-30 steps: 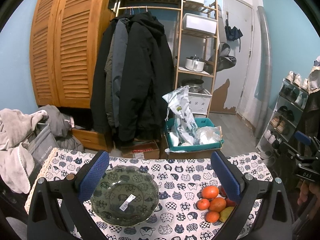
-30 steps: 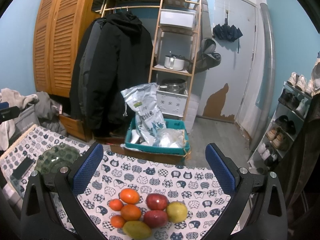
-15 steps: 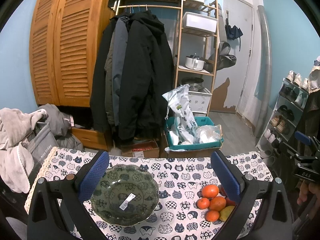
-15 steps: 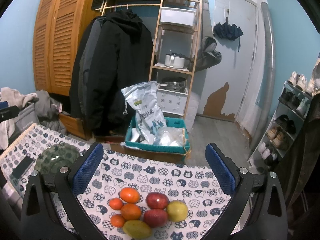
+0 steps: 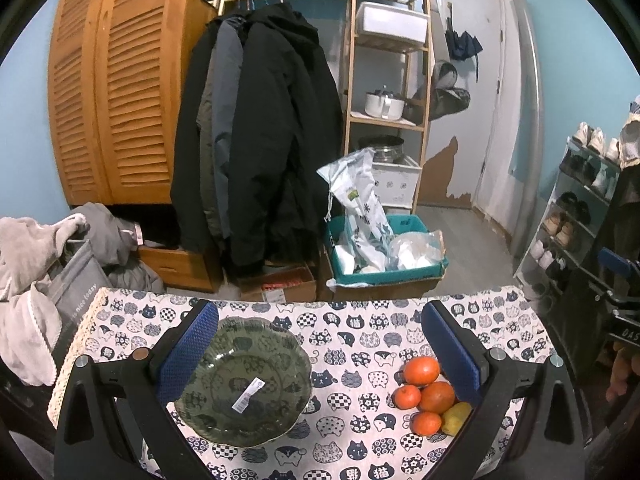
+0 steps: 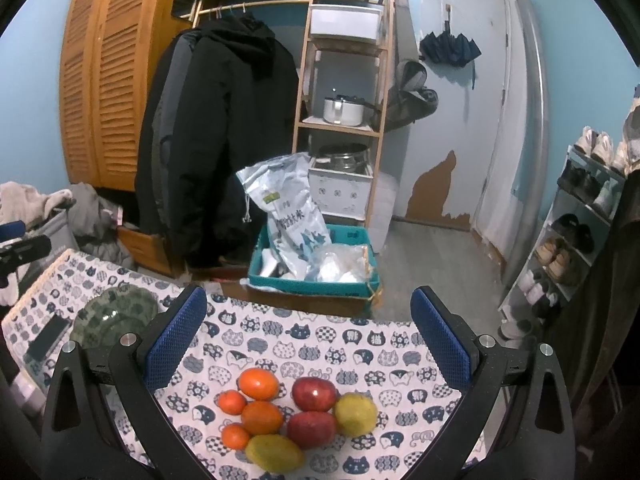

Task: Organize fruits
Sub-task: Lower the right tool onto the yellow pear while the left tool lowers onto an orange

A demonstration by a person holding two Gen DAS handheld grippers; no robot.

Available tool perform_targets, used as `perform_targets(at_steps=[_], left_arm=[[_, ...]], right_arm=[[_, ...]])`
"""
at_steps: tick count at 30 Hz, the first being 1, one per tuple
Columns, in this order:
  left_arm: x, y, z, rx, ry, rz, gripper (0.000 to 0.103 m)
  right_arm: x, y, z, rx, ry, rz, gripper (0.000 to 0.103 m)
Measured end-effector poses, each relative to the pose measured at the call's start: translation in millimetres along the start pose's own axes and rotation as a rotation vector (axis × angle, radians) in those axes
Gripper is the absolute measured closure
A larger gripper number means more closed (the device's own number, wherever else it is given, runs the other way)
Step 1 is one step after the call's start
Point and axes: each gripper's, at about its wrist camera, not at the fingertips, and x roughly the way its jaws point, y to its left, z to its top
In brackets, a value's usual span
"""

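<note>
A dark green glass bowl (image 5: 244, 380) with a white label inside sits on the cat-print tablecloth (image 5: 352, 332), and it also shows at the left as the bowl (image 6: 116, 314). A pile of fruit lies to its right: several oranges (image 6: 258, 384), two red apples (image 6: 314, 394) and two yellow-green fruits (image 6: 355, 414). In the left wrist view the oranges (image 5: 421, 371) are partly hidden by a finger. My left gripper (image 5: 320, 352) hovers open above the bowl and cloth. My right gripper (image 6: 308, 340) is open above the fruit pile, holding nothing.
A dark phone-like slab (image 6: 48, 338) lies left of the bowl. Beyond the table's far edge stand a teal box (image 5: 384, 256) with bags, hanging coats (image 5: 256, 140), a wooden shelf (image 6: 344, 120) and a shoe rack (image 6: 576, 232). Clothes (image 5: 36, 264) pile at the left.
Both views have shifted slightly, the grippers tipping a little toward the table. Bowl and fruit have not moved, and both grippers remain open.
</note>
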Motion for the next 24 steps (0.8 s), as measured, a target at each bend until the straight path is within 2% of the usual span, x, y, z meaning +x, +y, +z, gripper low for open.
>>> perform_targets(at_steps=[9, 12, 20, 24], left_arm=[[31.6, -26.7, -1.3, 0.033, 0.094, -0.042, 0.001], [42.2, -34.8, -1.7, 0.049, 0.113, -0.048, 0.001], [92.6, -54.3, -8.1, 0.017, 0.255, -0.11, 0.001], [116.2, -64.7, -15.4, 0.027, 0.306, -0.101, 0.001]], right_arm=[[26.1, -25.7, -16.6, 0.057, 0.136, 0.002, 0.003], [38.3, -33.3, -25.8, 0.061, 0.189, -0.023, 0.003], [83.2, -62.7, -59.1, 0.118, 0.357, -0.036, 0.003], [108.1, -71.5, -78.2, 0.116, 0.446, -0.053, 0.004]])
